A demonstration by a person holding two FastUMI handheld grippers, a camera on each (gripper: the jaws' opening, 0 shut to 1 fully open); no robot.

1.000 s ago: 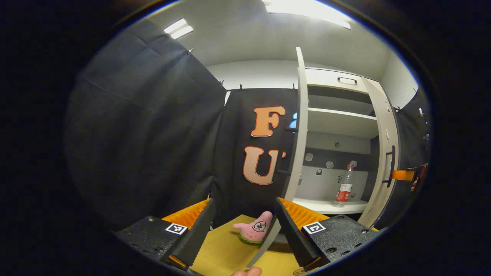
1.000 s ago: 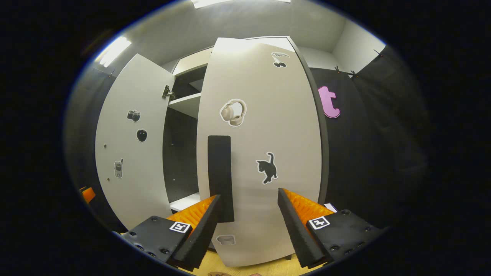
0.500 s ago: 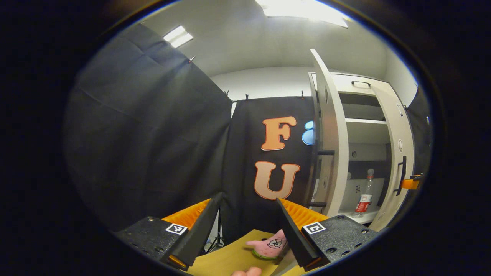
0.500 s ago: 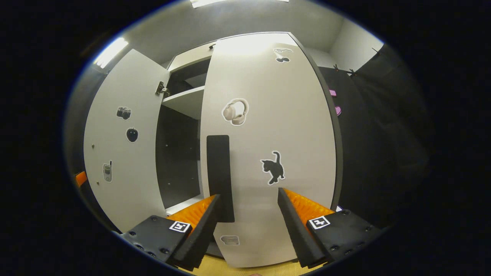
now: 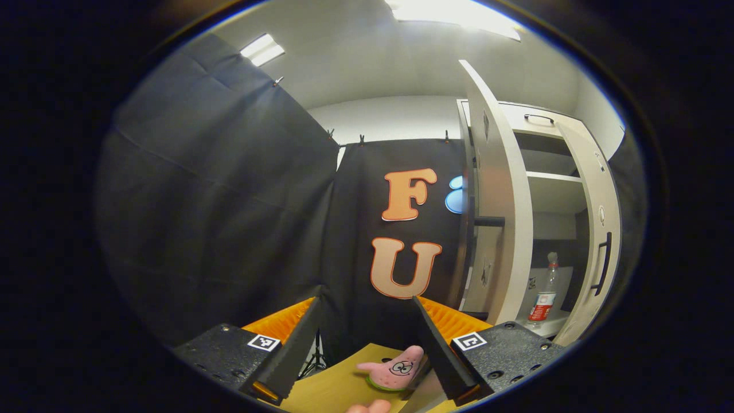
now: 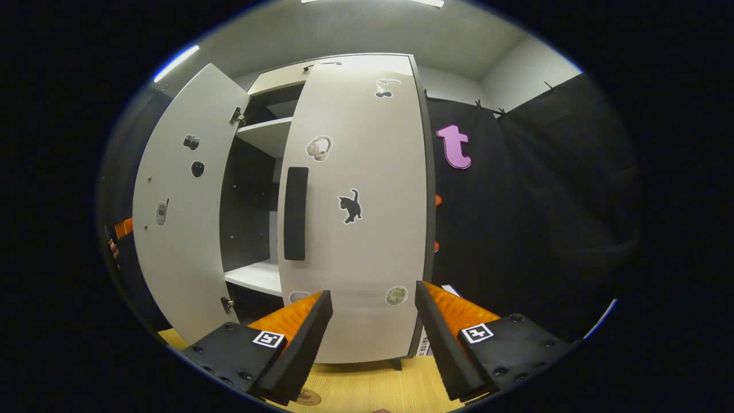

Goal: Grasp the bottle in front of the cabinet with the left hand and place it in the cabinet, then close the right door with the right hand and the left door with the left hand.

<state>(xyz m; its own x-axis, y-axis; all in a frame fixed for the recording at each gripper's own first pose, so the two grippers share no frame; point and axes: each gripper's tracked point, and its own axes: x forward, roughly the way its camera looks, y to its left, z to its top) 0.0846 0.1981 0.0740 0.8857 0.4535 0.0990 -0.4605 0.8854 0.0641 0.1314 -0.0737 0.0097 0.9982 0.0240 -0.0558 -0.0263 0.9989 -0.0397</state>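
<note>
We see the bottle (image 5: 543, 291) shelved and the right door (image 6: 355, 212) nearly shut. Both tools, left (image 5: 367, 338) and right (image 6: 373, 338), gape wide and empty. The left door (image 5: 498, 195) stands ajar; a glancing push may leave it unlatched.

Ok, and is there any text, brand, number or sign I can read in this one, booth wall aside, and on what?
None can be read.
Bottle label: too small and blurred.
Stickers on the right door and left door: pictures, no words.
Square markers on the left gripper and right gripper: coded patterns, no text.
White tag by the cabinet's foot: too small.
</note>
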